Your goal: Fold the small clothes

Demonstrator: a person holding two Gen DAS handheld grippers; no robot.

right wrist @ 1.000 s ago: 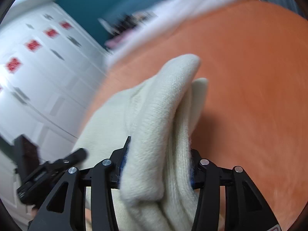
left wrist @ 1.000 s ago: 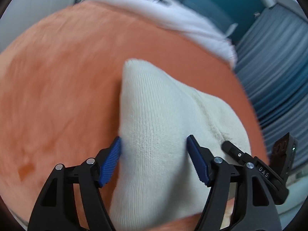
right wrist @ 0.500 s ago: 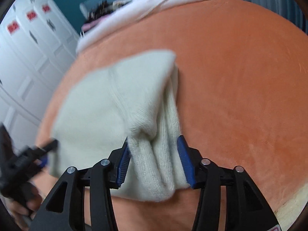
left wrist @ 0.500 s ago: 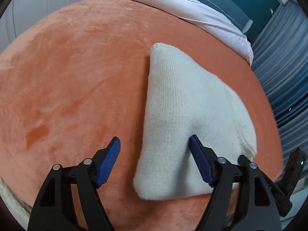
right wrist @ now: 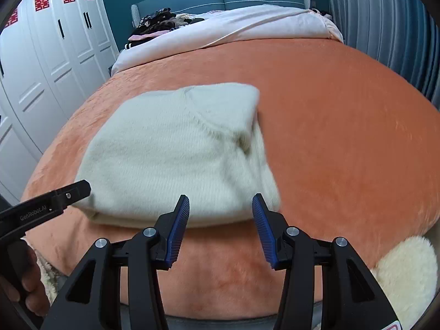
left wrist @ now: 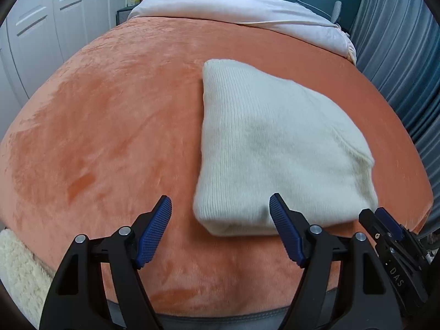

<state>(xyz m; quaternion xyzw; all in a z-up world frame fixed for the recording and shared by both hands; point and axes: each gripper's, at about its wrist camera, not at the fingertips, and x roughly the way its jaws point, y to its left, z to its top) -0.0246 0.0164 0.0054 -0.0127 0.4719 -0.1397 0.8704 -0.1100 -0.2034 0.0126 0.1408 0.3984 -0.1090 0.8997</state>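
The sweater (left wrist: pixel 275 148) lies folded on the orange blanket (left wrist: pixel 110 110) (edges roughly square). My left claw (left wrist: pixel 220 231) and right claw (right wrist: pixel 221 229) gape empty; this fold looks done.

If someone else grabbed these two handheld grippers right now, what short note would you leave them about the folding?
Left gripper: open, empty, just short of the sweater's near edge.
Right gripper: open, empty, also at the near edge.
Cream knit sweater: lies folded in a compact bundle on the orange blanket, nothing gripping it.
Done: this piece looks folded and released.
Left: perhaps tidy the looser right-side layers, then move on to the next garment.
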